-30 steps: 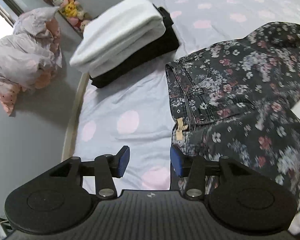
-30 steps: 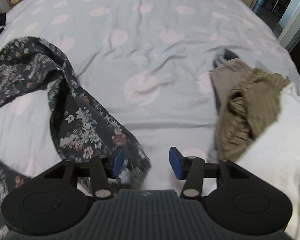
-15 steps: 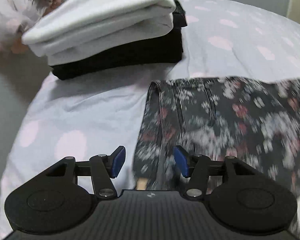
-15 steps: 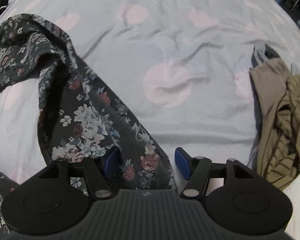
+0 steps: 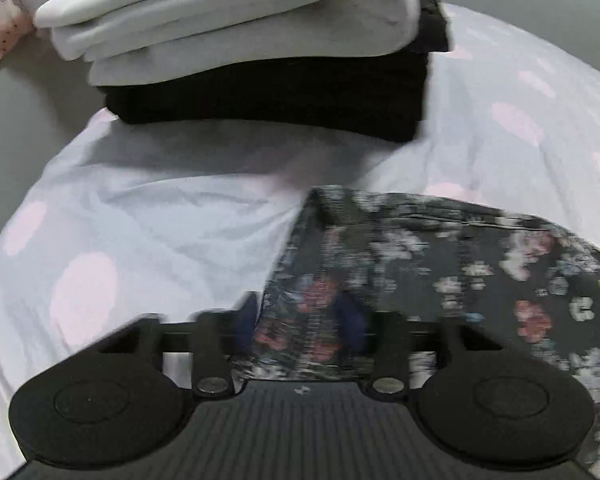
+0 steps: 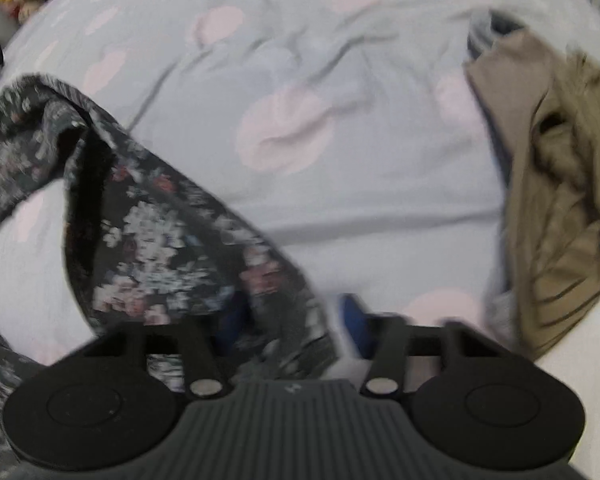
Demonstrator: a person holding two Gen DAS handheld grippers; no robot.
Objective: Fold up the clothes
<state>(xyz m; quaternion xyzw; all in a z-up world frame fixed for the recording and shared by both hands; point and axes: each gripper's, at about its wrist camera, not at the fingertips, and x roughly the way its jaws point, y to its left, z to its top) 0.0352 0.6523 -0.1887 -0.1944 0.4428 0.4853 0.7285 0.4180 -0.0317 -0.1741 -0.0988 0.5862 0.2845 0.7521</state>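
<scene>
Dark floral trousers lie on the pale dotted bed sheet. Their waistband corner sits between the blue pads of my left gripper, whose jaws stand apart around the cloth. In the right wrist view a floral leg runs from the upper left down into my right gripper. It is open too, with the leg end lying between the fingers, nearer the left pad. Both views are blurred by motion.
A folded stack, white garments on black ones, sits just beyond the trousers near the bed edge. A crumpled olive striped garment and a white cloth lie at the right. The sheet is wrinkled.
Both grippers have moved down and forward onto the trousers. The waistband corner and the leg end now lie between their jaws. The folded stack looms closer in the left view.
</scene>
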